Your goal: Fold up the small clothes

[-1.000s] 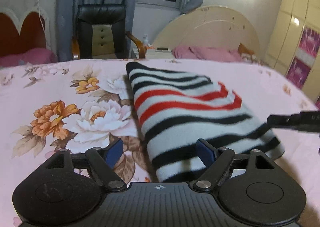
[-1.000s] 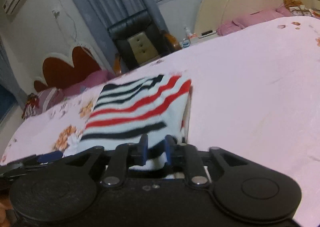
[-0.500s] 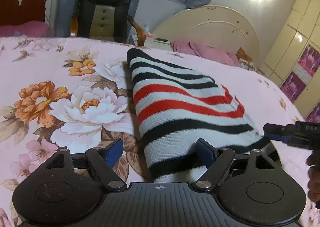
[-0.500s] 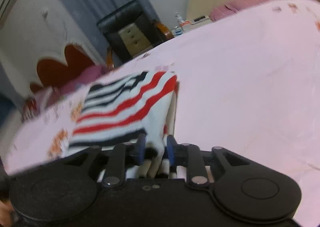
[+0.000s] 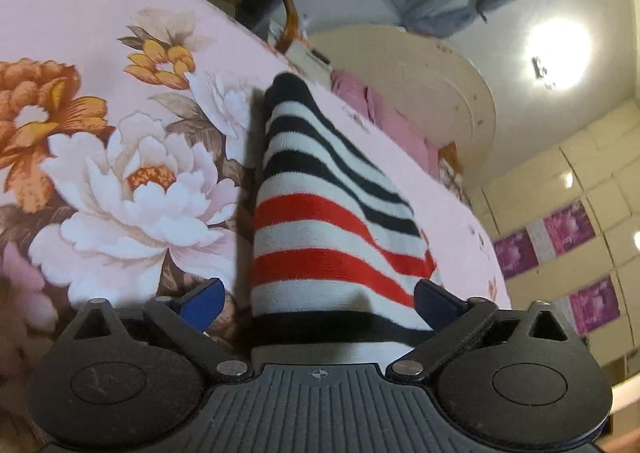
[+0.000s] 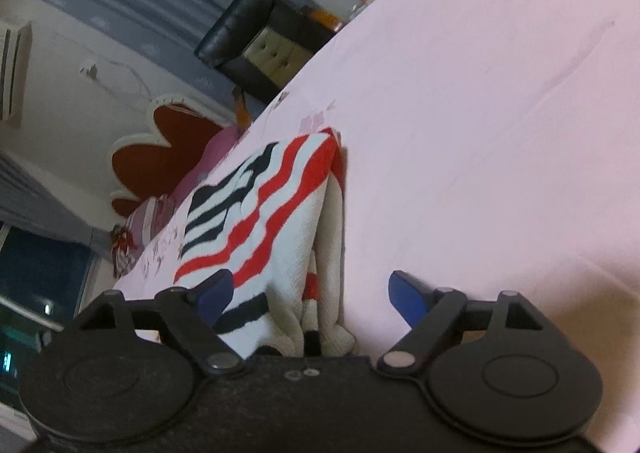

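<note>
Ahead of the left gripper [image 5: 318,299], to its left: a pink bedsheet [image 5: 80,37] is showing large printed flowers, white and orange.
Between the left gripper's fingers: a folded striped sweater [image 5: 320,221], black, white and red bands, is lying on the sheet and running away from the tool. The blue pads [image 5: 200,297] are standing wide apart, one on either side of the sweater's near end, pinching nothing.
Ahead and to the right of the left gripper: a cream headboard [image 5: 420,77] and a lit wall lamp [image 5: 558,49] are showing beyond the sheet's far edge.
Ahead of the right gripper [image 6: 308,295], far left: a red scalloped headboard [image 6: 160,149] and a black chair [image 6: 256,41] are standing past the bed.
Between the right gripper's fingers: the sweater [image 6: 276,225] is sitting toward the left finger, its stacked folded layers facing the tool. The fingers [image 6: 408,295] are spread apart and gripping nothing.
To the right gripper's right: plain pink sheet [image 6: 480,113] is stretching away.
</note>
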Demonstrator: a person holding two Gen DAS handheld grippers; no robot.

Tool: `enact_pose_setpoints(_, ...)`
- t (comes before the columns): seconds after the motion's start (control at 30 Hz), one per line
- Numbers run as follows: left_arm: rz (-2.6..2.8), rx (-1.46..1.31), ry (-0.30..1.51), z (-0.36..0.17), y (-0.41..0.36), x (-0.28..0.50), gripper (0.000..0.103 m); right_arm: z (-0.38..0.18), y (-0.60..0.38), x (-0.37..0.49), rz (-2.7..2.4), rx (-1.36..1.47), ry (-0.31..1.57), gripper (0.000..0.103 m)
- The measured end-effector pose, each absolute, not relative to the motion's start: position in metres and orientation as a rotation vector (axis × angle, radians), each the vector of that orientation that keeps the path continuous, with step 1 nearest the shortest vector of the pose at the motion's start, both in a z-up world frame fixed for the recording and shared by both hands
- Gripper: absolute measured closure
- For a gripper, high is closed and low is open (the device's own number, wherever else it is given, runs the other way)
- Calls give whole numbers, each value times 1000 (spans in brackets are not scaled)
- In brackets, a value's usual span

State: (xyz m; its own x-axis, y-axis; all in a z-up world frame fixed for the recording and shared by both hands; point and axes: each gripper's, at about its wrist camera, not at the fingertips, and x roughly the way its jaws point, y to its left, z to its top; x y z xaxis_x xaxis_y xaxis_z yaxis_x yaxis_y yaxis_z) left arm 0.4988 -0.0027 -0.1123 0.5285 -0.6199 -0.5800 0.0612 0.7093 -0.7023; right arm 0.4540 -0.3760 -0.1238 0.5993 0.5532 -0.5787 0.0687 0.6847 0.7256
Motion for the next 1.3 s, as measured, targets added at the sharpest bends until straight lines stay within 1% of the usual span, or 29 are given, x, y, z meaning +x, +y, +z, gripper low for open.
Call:
enact_pose_setpoints(0.03,-450,-659,954,-114,-4,503,17,-123,-377,454,325,784,904,20)
enact_pose_setpoints(0.07,-461,-640,971,-116,-7,507,20,-124,-378,454,336,784,907,19)
enact_pose_setpoints(0.3,-544,-506,1003,-119,-25,525,21,-131,-375,468,470,785,976,18)
enact_pose_setpoints(0.5,-590,-456,1006,-117,-29,535,21,-133,-369,480,535,769,1021,19)
enact_pose_setpoints(0.8,-606,-404,993,-117,-36,537,21,-130,-336,497,617,678,1013,19)
enact_pose_setpoints(0.83,-611,-405,991,-118,-35,538,21,-131,-337,496,619,676,1010,24)
enact_pose_setpoints(0.87,-616,-404,988,-118,-34,537,21,-132,-340,494,619,675,1011,32)
enact_pose_setpoints(0.9,-619,-403,985,-119,-34,537,21,-134,-346,492,615,685,1010,36)
enact_pose_setpoints(0.97,-618,-401,979,-119,-34,536,21,-138,-353,492,595,728,1006,50)
enact_pose_setpoints(1.3,-583,-318,964,-114,-51,536,21,-135,-341,490,543,688,962,52)
